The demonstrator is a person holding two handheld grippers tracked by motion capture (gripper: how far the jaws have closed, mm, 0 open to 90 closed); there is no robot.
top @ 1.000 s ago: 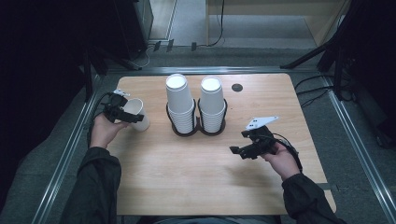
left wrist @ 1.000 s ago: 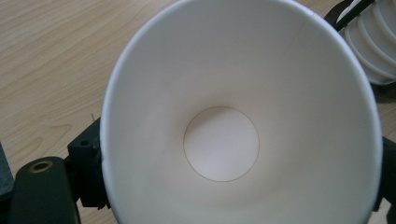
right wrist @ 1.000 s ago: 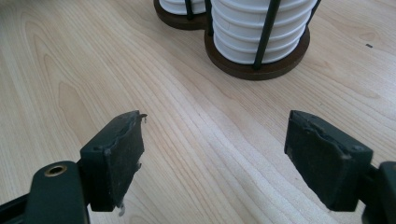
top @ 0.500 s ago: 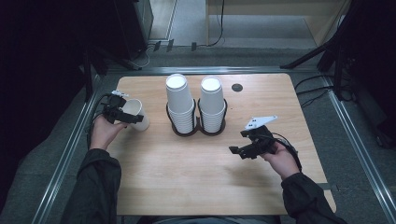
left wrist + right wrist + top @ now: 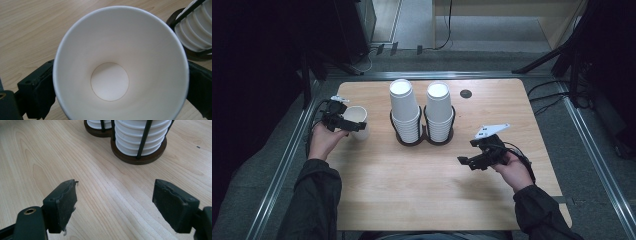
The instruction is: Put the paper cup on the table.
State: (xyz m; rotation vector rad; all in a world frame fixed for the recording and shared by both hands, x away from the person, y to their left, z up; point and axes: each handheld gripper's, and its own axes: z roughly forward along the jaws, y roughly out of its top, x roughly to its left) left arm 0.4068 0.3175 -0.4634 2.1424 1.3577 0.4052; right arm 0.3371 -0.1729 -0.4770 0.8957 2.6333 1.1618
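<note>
At the left of the high view, your left gripper (image 5: 346, 123) straddles a single upright cup (image 5: 357, 122) standing on the table (image 5: 412, 190); its jaws have just been opening, and the cup sits between them with a jaw on each side of its rim, so you look to be letting it go. Next, draw that gripper back without tipping the cup. At lower right your right gripper (image 5: 468, 162) hovers wide and empty, short of the two stacks (image 5: 421, 112) in their holder.
</note>
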